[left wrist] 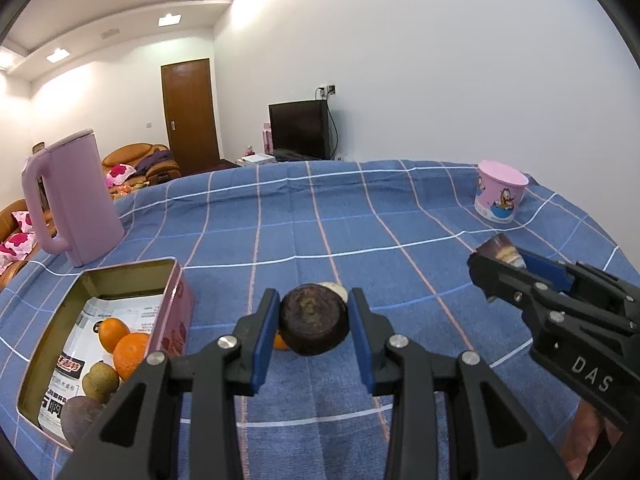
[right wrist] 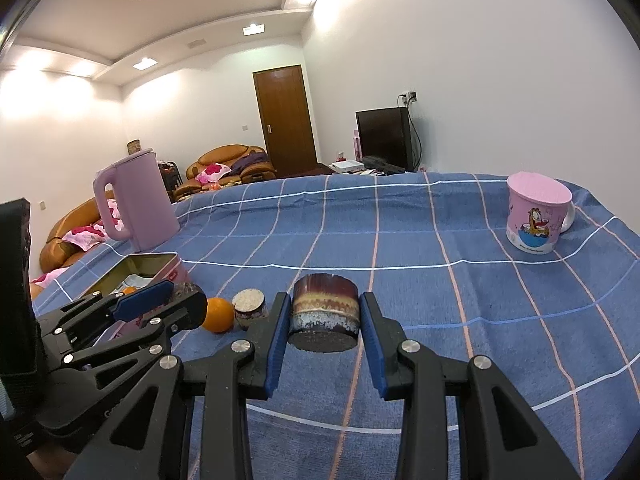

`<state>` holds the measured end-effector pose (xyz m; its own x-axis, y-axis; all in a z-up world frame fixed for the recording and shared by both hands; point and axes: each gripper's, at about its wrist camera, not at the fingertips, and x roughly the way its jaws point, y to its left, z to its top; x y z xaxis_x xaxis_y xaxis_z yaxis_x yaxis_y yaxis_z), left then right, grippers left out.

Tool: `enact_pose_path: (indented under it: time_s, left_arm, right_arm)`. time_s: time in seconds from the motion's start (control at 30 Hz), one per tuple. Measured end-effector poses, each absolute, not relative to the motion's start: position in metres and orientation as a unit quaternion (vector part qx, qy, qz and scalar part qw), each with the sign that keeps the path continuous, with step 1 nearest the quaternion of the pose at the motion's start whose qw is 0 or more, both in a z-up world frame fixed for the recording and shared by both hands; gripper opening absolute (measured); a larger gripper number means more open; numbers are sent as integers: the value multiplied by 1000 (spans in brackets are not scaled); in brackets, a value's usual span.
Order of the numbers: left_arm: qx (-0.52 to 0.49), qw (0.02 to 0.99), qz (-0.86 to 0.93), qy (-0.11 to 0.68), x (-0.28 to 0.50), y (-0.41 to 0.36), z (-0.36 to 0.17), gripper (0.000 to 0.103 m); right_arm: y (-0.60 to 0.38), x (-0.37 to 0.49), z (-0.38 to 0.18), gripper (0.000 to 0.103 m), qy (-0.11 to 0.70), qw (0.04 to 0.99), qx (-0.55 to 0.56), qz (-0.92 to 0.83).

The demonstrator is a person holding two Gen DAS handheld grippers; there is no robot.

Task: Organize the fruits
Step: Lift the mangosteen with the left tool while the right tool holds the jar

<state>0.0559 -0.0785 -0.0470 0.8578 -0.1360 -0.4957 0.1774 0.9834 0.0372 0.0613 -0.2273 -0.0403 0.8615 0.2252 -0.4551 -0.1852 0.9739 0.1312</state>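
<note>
My left gripper [left wrist: 314, 322] is shut on a dark round fruit [left wrist: 314, 320], held just above the blue cloth right of the open pink tin [left wrist: 172, 304]. The tin holds two oranges [left wrist: 130, 350], a brown-green fruit [left wrist: 100, 380] and a purple fruit [left wrist: 80, 416]. My right gripper [right wrist: 324, 320] is shut on a small glazed ceramic cup [right wrist: 325, 312], held above the cloth. An orange [right wrist: 217, 314] and a second small cup [right wrist: 250, 307] sit on the cloth between the grippers. The left gripper also shows in the right wrist view [right wrist: 176, 304].
A pink kettle [left wrist: 74, 200] stands behind the tin at the table's left. A pink cartoon mug [right wrist: 536, 212] stands at the far right. The table is covered by a blue checked cloth [right wrist: 440, 300]. Sofas, a door and a TV are beyond the table.
</note>
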Motion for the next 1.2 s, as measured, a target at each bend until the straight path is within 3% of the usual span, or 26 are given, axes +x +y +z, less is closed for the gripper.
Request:
enact_pose_path:
  time_s: [1.2]
  left_arm:
    - [45,972,-72,219,44,-80,-41,37]
  right_arm:
    - [-226,42,-32,37,185,976,28,112]
